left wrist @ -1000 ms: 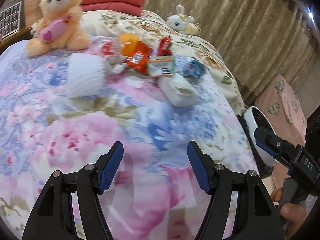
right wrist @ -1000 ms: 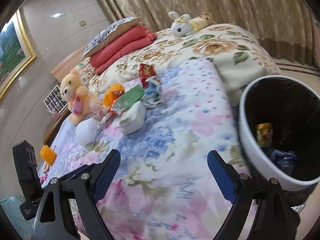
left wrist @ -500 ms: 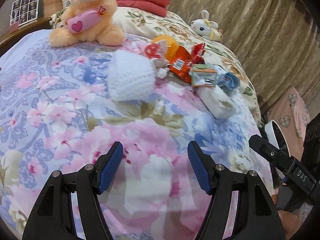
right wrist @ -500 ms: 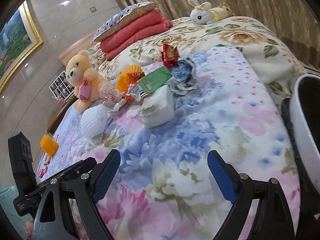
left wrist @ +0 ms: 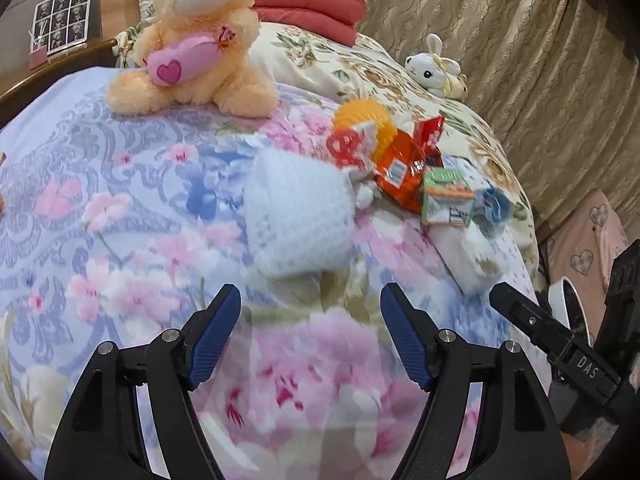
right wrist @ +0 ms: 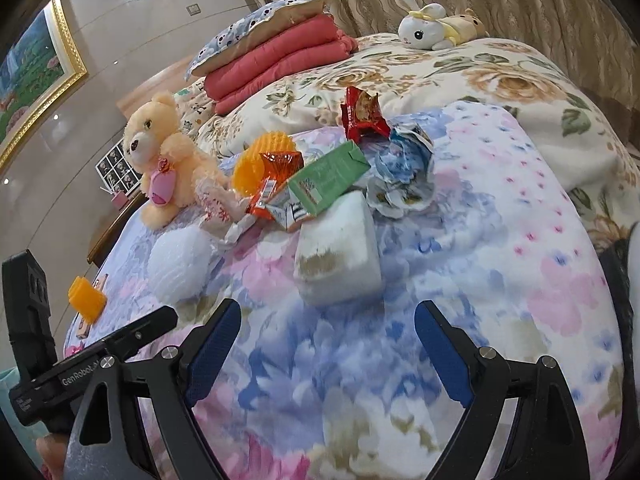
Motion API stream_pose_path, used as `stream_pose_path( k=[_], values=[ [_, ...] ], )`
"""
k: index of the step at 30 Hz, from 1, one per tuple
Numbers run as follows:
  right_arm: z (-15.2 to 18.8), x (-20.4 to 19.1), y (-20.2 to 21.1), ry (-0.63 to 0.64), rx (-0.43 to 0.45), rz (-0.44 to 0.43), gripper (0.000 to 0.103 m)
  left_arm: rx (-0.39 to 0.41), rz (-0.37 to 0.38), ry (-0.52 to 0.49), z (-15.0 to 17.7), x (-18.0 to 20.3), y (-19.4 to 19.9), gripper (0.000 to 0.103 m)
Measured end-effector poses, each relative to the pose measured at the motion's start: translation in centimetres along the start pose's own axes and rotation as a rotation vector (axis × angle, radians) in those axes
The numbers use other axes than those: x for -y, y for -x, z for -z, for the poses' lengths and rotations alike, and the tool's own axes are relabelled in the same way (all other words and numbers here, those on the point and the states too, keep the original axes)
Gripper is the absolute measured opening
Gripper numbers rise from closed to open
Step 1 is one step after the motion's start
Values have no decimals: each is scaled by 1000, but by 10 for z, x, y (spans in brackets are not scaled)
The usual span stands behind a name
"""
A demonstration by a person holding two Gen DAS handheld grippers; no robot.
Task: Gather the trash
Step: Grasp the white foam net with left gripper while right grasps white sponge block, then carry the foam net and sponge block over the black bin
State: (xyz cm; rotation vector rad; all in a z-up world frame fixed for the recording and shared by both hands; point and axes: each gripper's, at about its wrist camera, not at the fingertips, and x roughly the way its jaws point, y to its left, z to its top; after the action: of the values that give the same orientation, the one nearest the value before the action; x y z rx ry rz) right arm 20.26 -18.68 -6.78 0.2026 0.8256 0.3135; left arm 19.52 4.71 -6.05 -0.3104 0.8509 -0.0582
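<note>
Green carton (right wrist: 329, 178) – long axis up-right (wrappers touching).

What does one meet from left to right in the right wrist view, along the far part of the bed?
Peach plush teddy bear → folded red quilt → white plush rabbit.

Over the last second both grippers advanced across the bed (right wrist: 500, 240) toward the litter pile. The left gripper (left wrist: 310, 338) closed in on the white foam net (left wrist: 298, 216), its empty jaws opening wider. The right gripper (right wrist: 326, 350) swung away from the waste bin (right wrist: 632, 280), now only an edge at right, and neared the white tissue pack (right wrist: 340, 252).
</note>
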Motion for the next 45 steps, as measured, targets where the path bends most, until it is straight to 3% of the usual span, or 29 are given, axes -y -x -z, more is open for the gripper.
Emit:
stream_pose_path(
  k=[8,9,10,11,13,14,21,30,45],
  values=[
    [-13,2,-21,14,-9,47,88,17,-54,-21,-20,2,-19,73],
    [-13,2,-23,18,-11,53,88,15,-58,-29,-20,3,-22,69],
    [-13,1,-25,24,-12,60,83,9,-53,-40,-19,4,-24,53],
    [-13,1,-27,30,-19,69,70,-6,-41,-52,-17,6,-27,40],
    [-11,1,-28,32,-29,69,50,-14,-26,-66,-13,7,-27,32],
    [-10,1,-25,37,-21,69,50,-9,-21,-70,-12,8,-25,28],
    [5,5,0,33,1,36,48,-7,23,-90,5,17,-7,24],
    [19,19,36,-8,25,26,48,-35,111,-157,27,57,5,24],
    [34,57,96,-82,93,64,48,-51,215,-257,49,119,19,24]
  ],
)
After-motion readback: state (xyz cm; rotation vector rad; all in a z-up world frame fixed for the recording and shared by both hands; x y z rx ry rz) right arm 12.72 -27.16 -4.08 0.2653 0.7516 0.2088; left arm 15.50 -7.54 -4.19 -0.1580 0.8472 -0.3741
